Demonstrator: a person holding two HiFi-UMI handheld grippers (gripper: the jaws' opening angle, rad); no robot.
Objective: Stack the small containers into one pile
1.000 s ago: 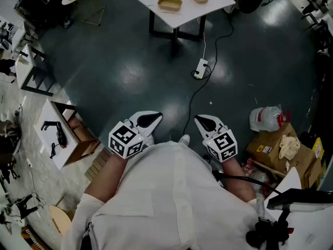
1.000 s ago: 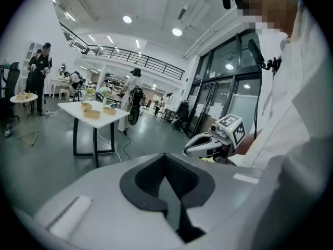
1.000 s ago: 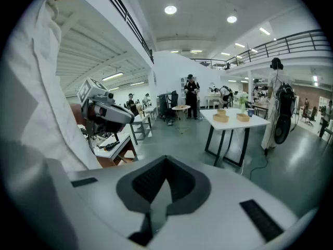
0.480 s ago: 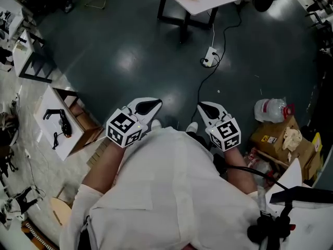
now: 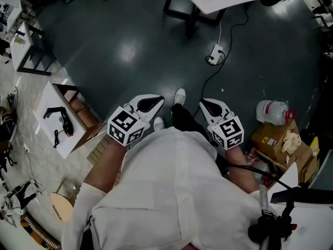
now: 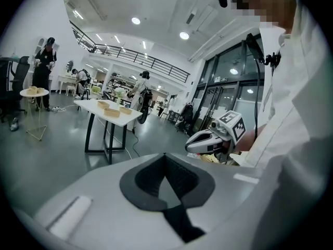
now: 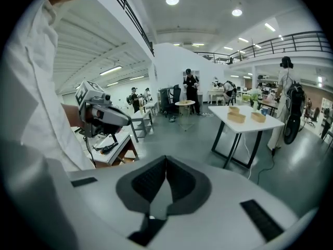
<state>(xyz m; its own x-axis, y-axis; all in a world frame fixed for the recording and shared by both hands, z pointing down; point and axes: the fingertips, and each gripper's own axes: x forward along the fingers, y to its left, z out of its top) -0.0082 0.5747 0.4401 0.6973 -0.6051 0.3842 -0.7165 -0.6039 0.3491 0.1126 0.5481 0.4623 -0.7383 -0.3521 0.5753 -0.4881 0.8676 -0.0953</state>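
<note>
Both tools are held close at my chest as I stand on the dark floor (image 5: 130,46). My left gripper (image 5: 147,103) is clenched on nothing, its pads pressed tip to tip. My right gripper (image 5: 212,107) is likewise closed and empty. The containers (image 7: 236,117) lie well apart from me on the white table (image 5: 221,1), side by side on the tabletop, unstacked and not touching. A power strip (image 5: 215,54) lies on the floor between the table and me.

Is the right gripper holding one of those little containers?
No, the right gripper is shut on nothing; the containers sit on the white table ahead.
</note>
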